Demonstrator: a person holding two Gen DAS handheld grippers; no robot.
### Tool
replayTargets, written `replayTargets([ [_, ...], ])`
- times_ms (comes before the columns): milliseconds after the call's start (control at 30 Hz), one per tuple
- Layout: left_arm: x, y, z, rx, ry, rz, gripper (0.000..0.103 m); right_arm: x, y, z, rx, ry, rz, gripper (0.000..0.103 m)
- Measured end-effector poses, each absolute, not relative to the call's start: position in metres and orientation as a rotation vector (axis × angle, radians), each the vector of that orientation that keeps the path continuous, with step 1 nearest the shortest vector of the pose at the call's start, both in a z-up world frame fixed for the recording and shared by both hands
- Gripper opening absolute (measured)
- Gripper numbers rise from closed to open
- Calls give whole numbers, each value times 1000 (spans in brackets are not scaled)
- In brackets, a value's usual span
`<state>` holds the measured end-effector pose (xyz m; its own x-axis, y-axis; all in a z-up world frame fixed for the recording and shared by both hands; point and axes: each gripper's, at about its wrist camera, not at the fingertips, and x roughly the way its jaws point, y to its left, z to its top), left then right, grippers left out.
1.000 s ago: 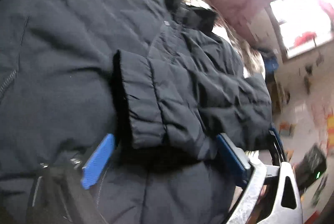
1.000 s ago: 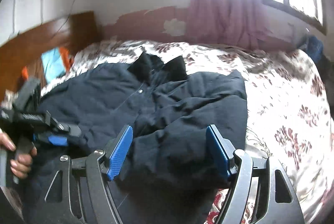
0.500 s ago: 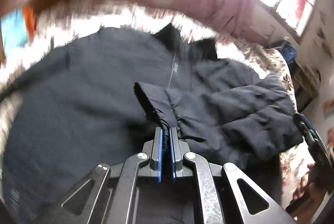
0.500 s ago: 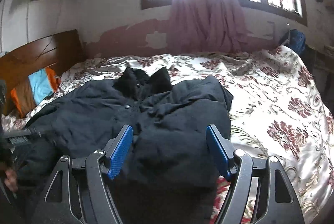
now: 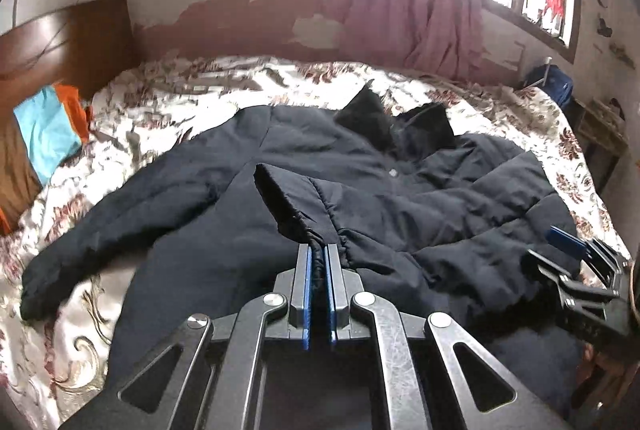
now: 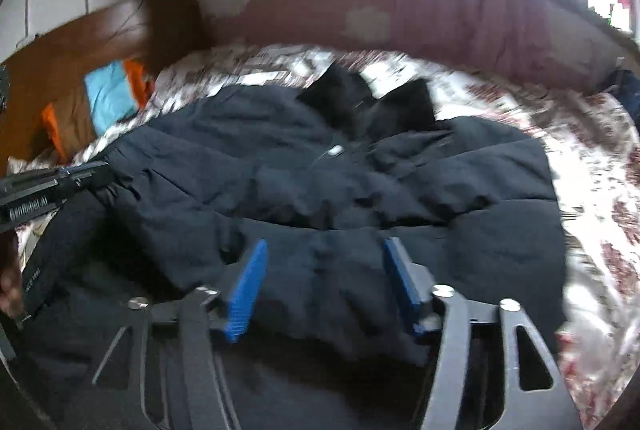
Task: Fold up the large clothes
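A dark navy padded jacket (image 5: 360, 189) lies spread on the bed, collar toward the far wall; it also shows in the right wrist view (image 6: 320, 189). Its right sleeve is folded across the front, and the cuff (image 5: 296, 205) is pinched in my left gripper (image 5: 318, 250), which is shut on it. The left sleeve (image 5: 100, 242) lies stretched out to the left on the bedspread. My right gripper (image 6: 324, 262) is open and empty, low over the jacket's lower right part; it shows at the right edge of the left wrist view (image 5: 576, 262).
The bed has a floral bedspread (image 5: 160, 109) and a wooden headboard (image 5: 72, 41) on the left. A blue and orange pillow (image 5: 52, 129) lies by the headboard. A pink curtain (image 5: 432, 9) hangs under the window. A dark stand (image 5: 600, 133) is at the far right.
My left gripper went from open around the cuff to shut on it and pulled back. My right gripper dropped closer to the jacket, still open.
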<state>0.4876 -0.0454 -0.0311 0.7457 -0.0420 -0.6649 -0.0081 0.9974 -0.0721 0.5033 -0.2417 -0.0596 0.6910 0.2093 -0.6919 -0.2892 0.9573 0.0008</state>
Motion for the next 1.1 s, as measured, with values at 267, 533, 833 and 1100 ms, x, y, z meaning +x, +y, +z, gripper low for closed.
replayTargets([
  [267,491,-16,-73,-207,798,-46,8,528,-210,-116,-211,913,244,31],
  [533,478,23,-88,-469,825,-203,24,522,-199,-129,-288,888,205,32],
  [833,431,91,-77,-608,740,-269,80,516,-197,-125,-326,866,141,45],
  [1100,410,194,-98,-839,776,-84,89,518,-198,-102,-217,910,101,64],
])
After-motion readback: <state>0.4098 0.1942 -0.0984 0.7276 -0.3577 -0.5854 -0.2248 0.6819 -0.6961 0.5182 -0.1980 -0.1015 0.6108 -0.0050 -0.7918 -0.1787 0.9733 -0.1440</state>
